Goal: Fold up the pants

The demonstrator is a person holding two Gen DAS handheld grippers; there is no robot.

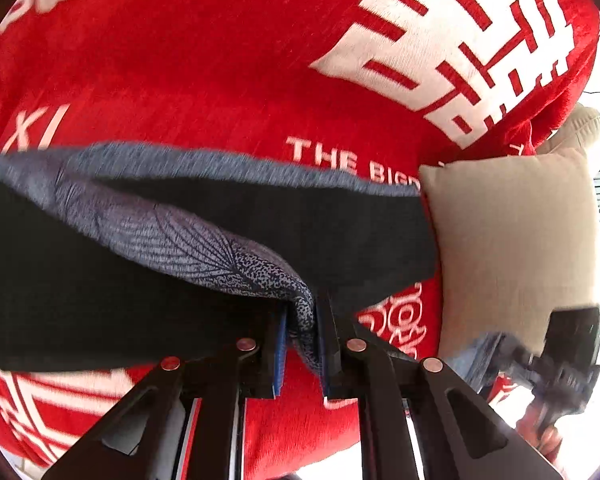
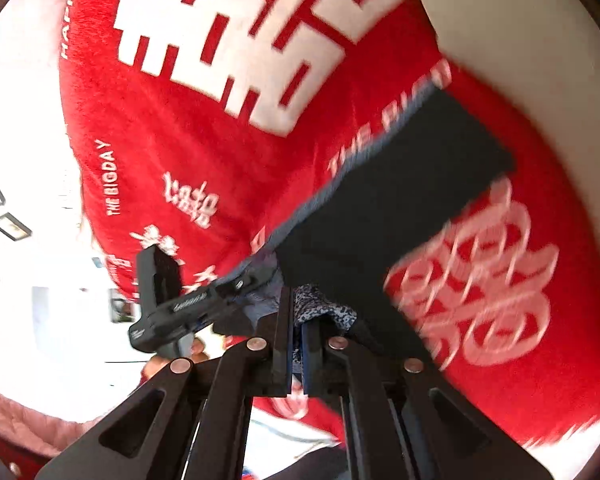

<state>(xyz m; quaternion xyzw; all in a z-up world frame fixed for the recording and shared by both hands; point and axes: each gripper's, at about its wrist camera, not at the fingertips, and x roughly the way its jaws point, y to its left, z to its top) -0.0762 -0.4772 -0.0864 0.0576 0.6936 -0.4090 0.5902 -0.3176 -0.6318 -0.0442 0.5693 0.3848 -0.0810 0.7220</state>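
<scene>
Left wrist view: my left gripper (image 1: 300,344) is pinched tight on a bunched fold of the pants (image 1: 172,236), grey-blue leaf print outside, dark lining showing. The fabric stretches in a wide band across the red blanket (image 1: 204,72) with its white lettering. A tan cushion (image 1: 512,248) sits at the right, and my right gripper (image 1: 556,364) shows blurred below it.

Right wrist view: my right gripper (image 2: 298,344) is clamped on speckled pants cloth (image 2: 384,208), the dark band running up and right over the red blanket (image 2: 188,136). My left gripper (image 2: 180,304) sits just left, at the same edge.
</scene>
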